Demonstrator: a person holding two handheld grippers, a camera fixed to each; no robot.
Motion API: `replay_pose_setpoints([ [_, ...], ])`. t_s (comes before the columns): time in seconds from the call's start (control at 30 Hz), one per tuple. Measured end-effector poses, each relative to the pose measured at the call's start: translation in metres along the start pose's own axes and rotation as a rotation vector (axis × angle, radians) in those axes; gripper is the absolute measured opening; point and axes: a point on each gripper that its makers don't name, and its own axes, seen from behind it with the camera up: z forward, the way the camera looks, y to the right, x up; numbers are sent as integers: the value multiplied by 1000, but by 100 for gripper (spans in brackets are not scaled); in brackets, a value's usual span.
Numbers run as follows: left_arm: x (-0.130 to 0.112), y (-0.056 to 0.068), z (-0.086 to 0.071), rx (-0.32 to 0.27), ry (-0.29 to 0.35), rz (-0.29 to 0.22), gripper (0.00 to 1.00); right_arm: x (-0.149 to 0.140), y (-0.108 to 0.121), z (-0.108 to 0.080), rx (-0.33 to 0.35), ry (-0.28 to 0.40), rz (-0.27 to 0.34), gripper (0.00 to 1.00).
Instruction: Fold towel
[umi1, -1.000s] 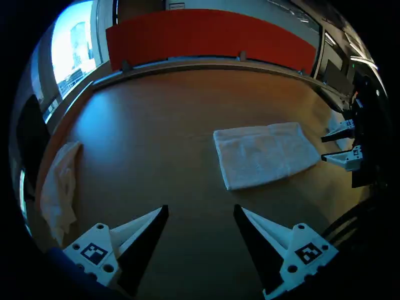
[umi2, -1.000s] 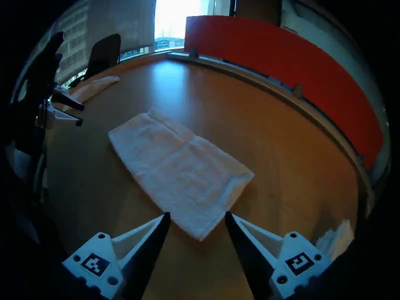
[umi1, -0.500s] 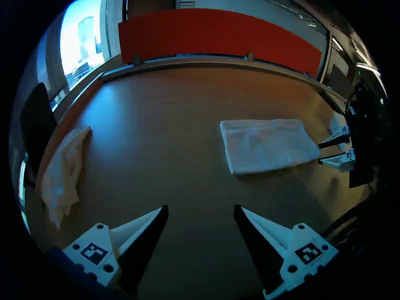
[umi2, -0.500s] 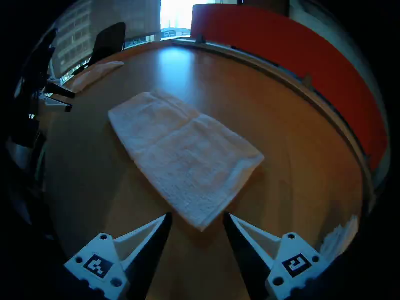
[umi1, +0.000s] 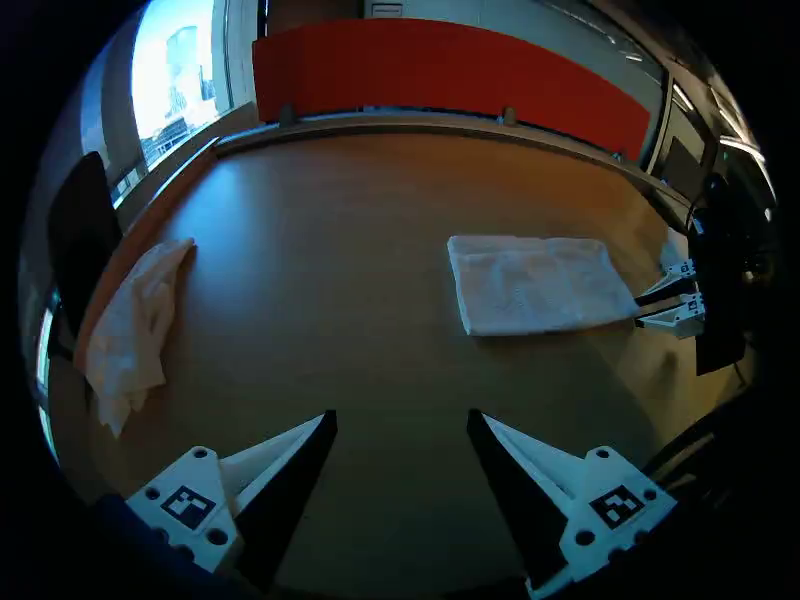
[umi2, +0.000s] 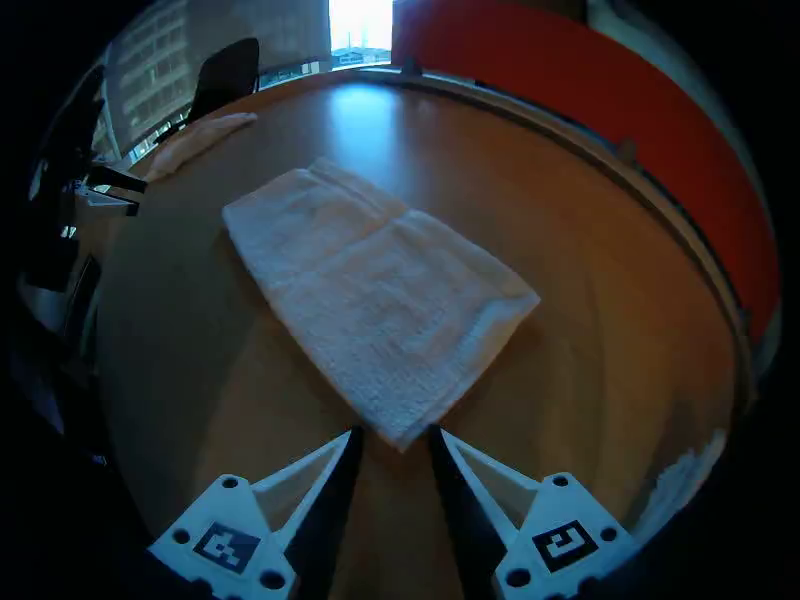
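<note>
A white towel (umi2: 370, 295) lies folded flat on the wooden table (umi2: 590, 300). Its near corner reaches in between the tips of my right gripper (umi2: 395, 440), whose fingers stand a narrow gap apart and do not press on the cloth. In the left gripper view the same towel (umi1: 530, 285) lies to the right, with the right gripper (umi1: 640, 310) at its far right edge. My left gripper (umi1: 400, 430) is open over bare table, well short of the towel, with nothing between its fingers. In the right gripper view the left gripper (umi2: 105, 185) shows at the far left.
A second, crumpled white towel (umi1: 135, 320) lies near the table's left edge, beside a dark chair (umi1: 75, 230). A red partition (umi1: 440, 70) runs along the table's far edge. Another white cloth (umi2: 680, 470) shows at the lower right of the right gripper view.
My right gripper has come closer to the towel's near corner, and its fingers have narrowed around it. The left gripper view has shifted a little; its fingers stay wide apart.
</note>
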Motion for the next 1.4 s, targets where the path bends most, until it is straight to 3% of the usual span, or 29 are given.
replay_pose_setpoints([
  [0.3, -4, 1, -3, 1, -1, 2, 97, -1, 3, 1, 4, 0, -3, 11],
  [0.43, -2, 2, -3, 1, 5, 3, 97, 1, 3, 0, 0, 11, 0, 4],
  [0.7, 3, 2, -5, 0, 21, -3, 97, 19, 4, -10, -14, 51, 2, 3],
  [1.4, 13, 6, -11, -9, 40, -13, 97, 75, 26, -71, -63, 175, -45, 3],
])
